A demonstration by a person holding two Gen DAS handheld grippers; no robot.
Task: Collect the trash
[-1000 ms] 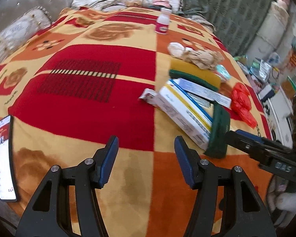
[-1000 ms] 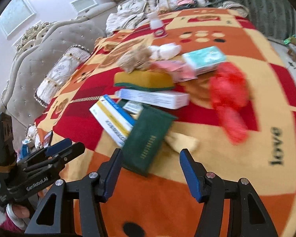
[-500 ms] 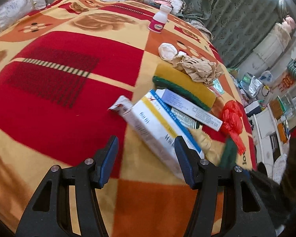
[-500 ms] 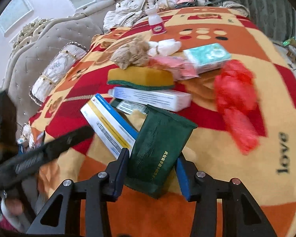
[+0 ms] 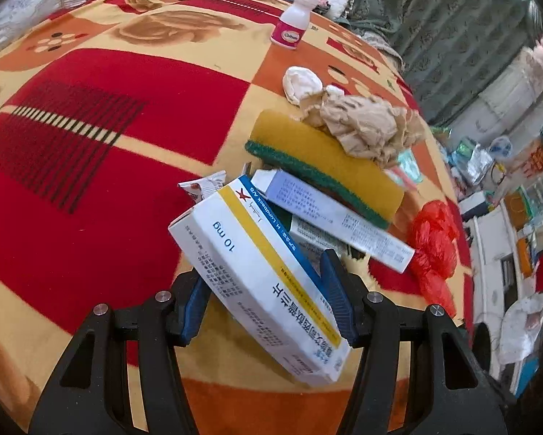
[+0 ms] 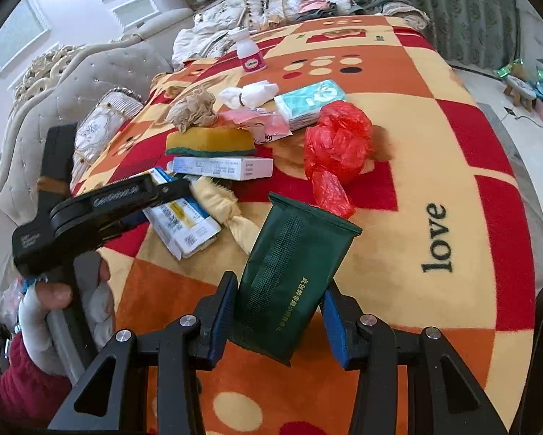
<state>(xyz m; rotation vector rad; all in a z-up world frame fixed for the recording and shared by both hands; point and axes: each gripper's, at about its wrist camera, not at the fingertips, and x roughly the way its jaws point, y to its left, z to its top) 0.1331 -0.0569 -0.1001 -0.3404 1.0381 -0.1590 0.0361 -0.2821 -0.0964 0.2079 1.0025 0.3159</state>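
Jaws clamped both sides: left gripper point(image 5: 266, 306) grasps white medicine box point(image 5: 256, 275), lower centre of frame; right gripper point(image 6: 276, 320) grips dark green pouch point(image 6: 293, 275), lower centre, above blanket point(image 6: 434, 166).

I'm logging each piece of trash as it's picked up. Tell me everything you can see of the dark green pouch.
The dark green pouch is a flat, soft-looking packet with a fine grid texture, a sealed band along its top edge and a line of small gold lettering near its lower end. It stands tilted, top leaning right, lifted above the blanket. The right gripper has its jaws shut on the pouch's lower half, blue pads pressing both side edges. Nothing else appears to touch it.
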